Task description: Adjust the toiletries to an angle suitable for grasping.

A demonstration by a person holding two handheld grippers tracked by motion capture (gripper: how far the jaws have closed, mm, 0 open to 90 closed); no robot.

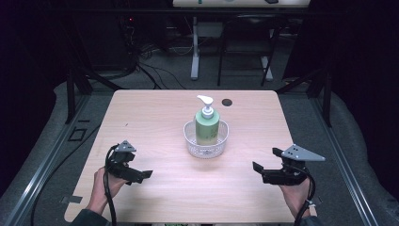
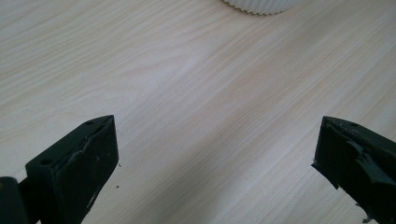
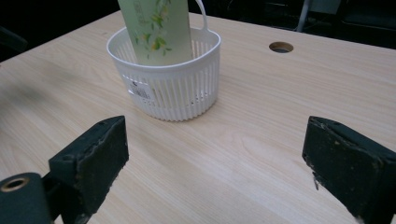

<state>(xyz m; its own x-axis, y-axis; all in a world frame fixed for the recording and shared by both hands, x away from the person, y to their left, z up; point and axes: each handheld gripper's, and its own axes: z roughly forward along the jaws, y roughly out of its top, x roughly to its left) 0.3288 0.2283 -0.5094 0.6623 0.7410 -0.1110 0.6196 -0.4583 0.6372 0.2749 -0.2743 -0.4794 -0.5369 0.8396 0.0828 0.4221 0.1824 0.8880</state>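
A green pump bottle point(image 1: 207, 123) with a white pump head stands upright inside a small white slatted basket point(image 1: 206, 149) at the table's middle. The bottle point(image 3: 156, 28) and basket point(image 3: 173, 91) lie ahead of my right gripper point(image 3: 215, 163), whose jaws stand wide apart with nothing between them. In the high view my right gripper point(image 1: 264, 170) is at the front right, well clear of the basket. My left gripper point(image 1: 141, 175) is at the front left, open and empty. Its jaws point(image 2: 215, 158) hover over bare wood, with the basket's base point(image 2: 259, 5) at the top edge.
The light wooden table point(image 1: 155, 113) has a round cable hole point(image 1: 227, 101) behind the basket, also seen as the hole point(image 3: 281, 46). Beyond the table's far edge stand a desk's legs and cables on the floor. Metal rails run along both sides.
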